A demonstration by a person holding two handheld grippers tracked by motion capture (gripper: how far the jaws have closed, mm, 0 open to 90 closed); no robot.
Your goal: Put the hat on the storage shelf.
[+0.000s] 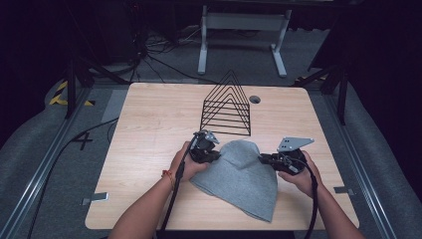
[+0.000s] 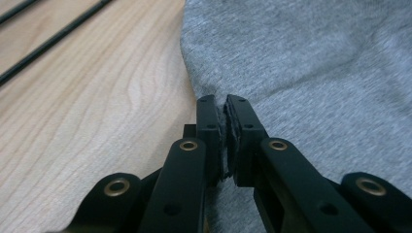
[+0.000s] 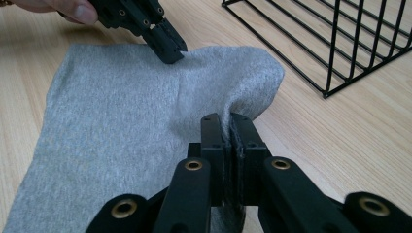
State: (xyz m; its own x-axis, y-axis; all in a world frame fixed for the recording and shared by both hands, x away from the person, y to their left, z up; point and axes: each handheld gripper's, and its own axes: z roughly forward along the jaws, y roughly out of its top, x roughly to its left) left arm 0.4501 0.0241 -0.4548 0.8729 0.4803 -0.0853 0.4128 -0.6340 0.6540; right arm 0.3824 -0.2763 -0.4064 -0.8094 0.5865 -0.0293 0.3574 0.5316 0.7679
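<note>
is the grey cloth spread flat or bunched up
Mostly spread flat on the table; the grey cloth lifts slightly where both grippers pinch its edges.

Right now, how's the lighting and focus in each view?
High view: table brightly lit, surroundings nearly black, slightly soft. Left gripper view: grey beanie and wood grain sharp, no glare. Right gripper view: wire rack crisp, the near black jaws a little soft.

the cloth [image 1: 239, 177] was plain heather grey, the wire rack [image 1: 226, 107] black, the counter [image 1: 149, 124] pale wood grain (both tongs were black).
</note>
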